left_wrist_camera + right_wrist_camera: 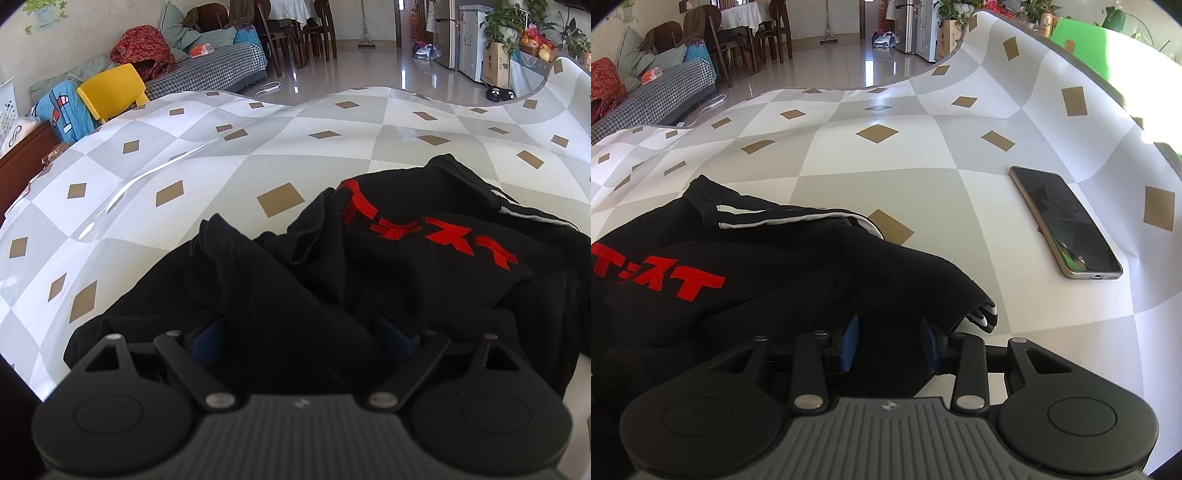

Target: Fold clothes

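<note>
Left gripper: two blue pads, spread wide, with a heap of the black garment bulging between them; the pads sit mostly buried in the folds, and whether they press the cloth cannot be told. Right gripper: two blue pads, set partway apart, with the garment's right edge lying between them; whether the pads actually grip it cannot be told.

One garment, crumpled, on the table. It carries one line of red lettering and white stripes along a hem at 11 o'clock from the right gripper. A second striped cuff pokes out at 1 o'clock, just beside the right pad.

One phone lies flat, screen up, at 2 o'clock from the right gripper, apart from the cloth, with bare checked tablecloth between them.

From the left gripper, open tablecloth runs from 9 o'clock round to 1 o'clock, up to the far table edge at 12. The garment's left border lies at 9 o'clock. Beyond the edge, one yellow chair at 10 o'clock and a sofa at 11.
</note>
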